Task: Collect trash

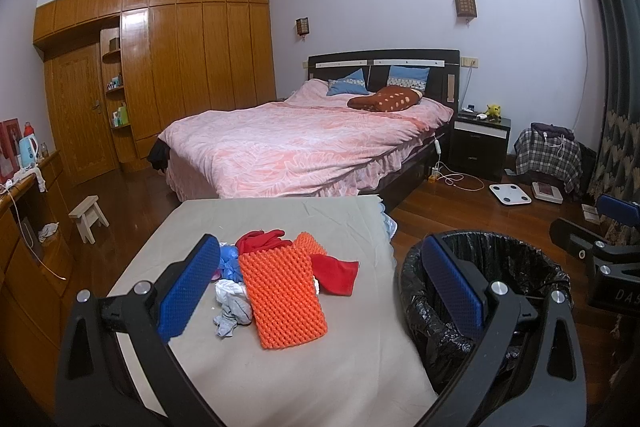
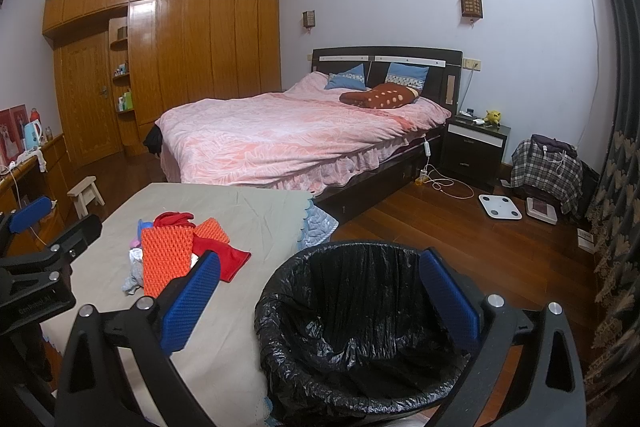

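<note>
Nothing collected yet: left gripper (image 1: 320, 291) and right gripper (image 2: 320, 291) both spread, empty. Next, reach the trash pile (image 1: 280, 283) mid-bench (image 1: 340, 367); bin (image 2: 360, 327) waits beside its right edge.

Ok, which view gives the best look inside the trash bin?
The right wrist view: the trash bin sits nearly whole between the open right gripper, its black liner visible down inside. In the left wrist view the trash bin is partly hidden behind a finger of the left gripper.

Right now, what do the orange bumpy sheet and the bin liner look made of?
Orange sheet: likely soft foam or rubber, matte, covered in a regular nub texture. Bin liner: thin black plastic film, glossy, crinkled with bright highlights.
</note>
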`<move>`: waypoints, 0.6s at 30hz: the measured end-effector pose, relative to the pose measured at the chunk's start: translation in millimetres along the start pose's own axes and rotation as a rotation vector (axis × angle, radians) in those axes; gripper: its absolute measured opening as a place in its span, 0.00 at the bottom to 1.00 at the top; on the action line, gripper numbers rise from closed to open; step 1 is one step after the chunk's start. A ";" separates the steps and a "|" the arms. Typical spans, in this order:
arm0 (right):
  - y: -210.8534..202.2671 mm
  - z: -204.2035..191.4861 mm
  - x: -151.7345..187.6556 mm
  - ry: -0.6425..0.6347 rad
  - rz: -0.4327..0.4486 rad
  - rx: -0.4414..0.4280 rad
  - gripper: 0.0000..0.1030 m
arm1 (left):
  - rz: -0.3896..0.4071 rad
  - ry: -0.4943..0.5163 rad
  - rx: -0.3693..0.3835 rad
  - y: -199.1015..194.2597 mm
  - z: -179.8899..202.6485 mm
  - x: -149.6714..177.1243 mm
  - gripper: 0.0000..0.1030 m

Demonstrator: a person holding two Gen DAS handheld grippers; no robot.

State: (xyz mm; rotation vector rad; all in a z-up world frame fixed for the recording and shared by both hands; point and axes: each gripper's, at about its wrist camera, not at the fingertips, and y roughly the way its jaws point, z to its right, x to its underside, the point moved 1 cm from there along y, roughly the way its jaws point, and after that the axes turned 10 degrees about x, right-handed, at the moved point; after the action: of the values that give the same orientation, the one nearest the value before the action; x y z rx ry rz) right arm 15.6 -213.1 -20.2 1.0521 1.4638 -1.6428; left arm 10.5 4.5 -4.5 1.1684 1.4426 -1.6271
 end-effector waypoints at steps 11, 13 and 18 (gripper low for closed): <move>-0.6 -0.5 -0.1 0.005 -0.005 0.006 0.94 | -0.001 -0.001 0.000 0.1 0.3 0.1 0.95; 0.7 1.8 -0.2 0.006 -0.007 0.006 0.94 | -0.003 0.000 -0.001 2.2 -2.5 2.5 0.95; 1.8 1.4 -0.1 0.004 -0.008 0.003 0.94 | -0.009 -0.004 0.000 4.9 -9.4 10.5 0.95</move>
State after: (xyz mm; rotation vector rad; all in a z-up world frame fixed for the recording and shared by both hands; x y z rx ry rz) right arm 17.1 -214.7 -20.8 1.0535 1.4707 -1.6503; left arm 12.7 13.7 -16.0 1.1599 1.4474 -1.6344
